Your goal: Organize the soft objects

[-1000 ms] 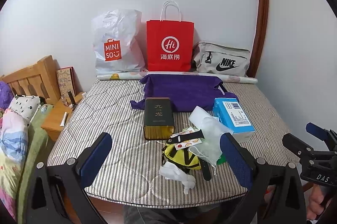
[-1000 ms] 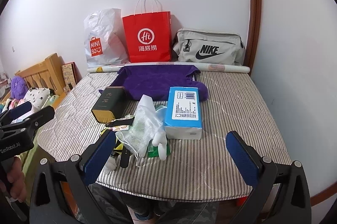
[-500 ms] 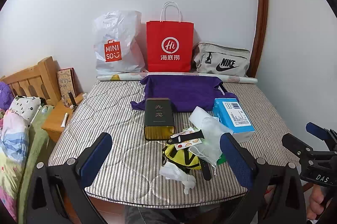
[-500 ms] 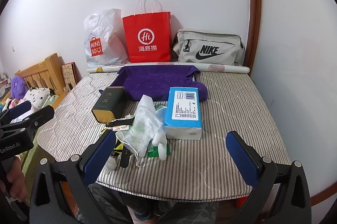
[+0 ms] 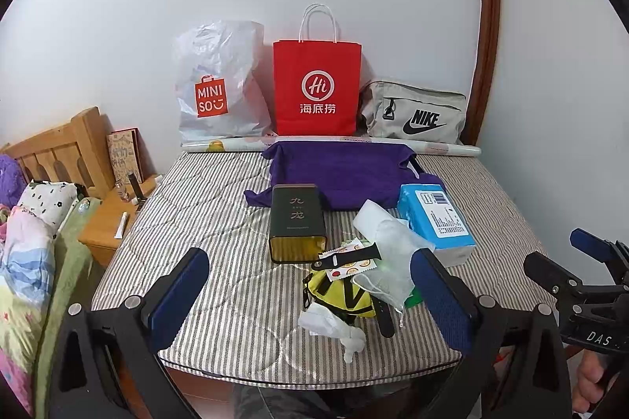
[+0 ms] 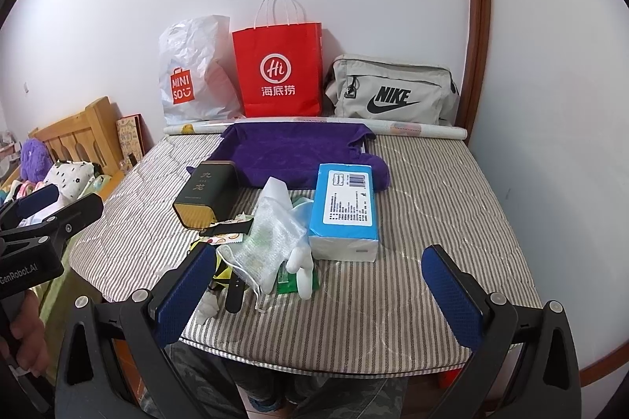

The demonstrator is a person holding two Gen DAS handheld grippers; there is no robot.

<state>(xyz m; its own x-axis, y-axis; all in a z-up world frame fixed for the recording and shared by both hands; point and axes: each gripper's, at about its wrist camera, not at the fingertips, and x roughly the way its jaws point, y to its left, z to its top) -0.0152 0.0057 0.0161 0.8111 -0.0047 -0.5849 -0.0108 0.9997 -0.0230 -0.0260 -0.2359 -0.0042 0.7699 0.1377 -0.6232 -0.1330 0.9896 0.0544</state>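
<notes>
The left gripper (image 5: pixel 310 295) is hanging level with its jaws spread wide, nothing sitting between the blue pads (image 5: pixel 179 291). The right gripper (image 6: pixel 318 295) is holding the same pose, jaws wide apart and gripping nothing. The two are sitting side by side, each showing at the edge of the other's view. A hand (image 6: pixel 23 330) is wrapping the left handle, and fingers (image 5: pixel 589 385) are curling around the right one.

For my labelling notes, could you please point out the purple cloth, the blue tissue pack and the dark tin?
purple cloth (image 5: pixel 338 171), left wrist view, centre.
blue tissue pack (image 6: pixel 348 198), right wrist view, top face.
dark tin (image 5: pixel 297 212), left wrist view, lettered face.
</notes>
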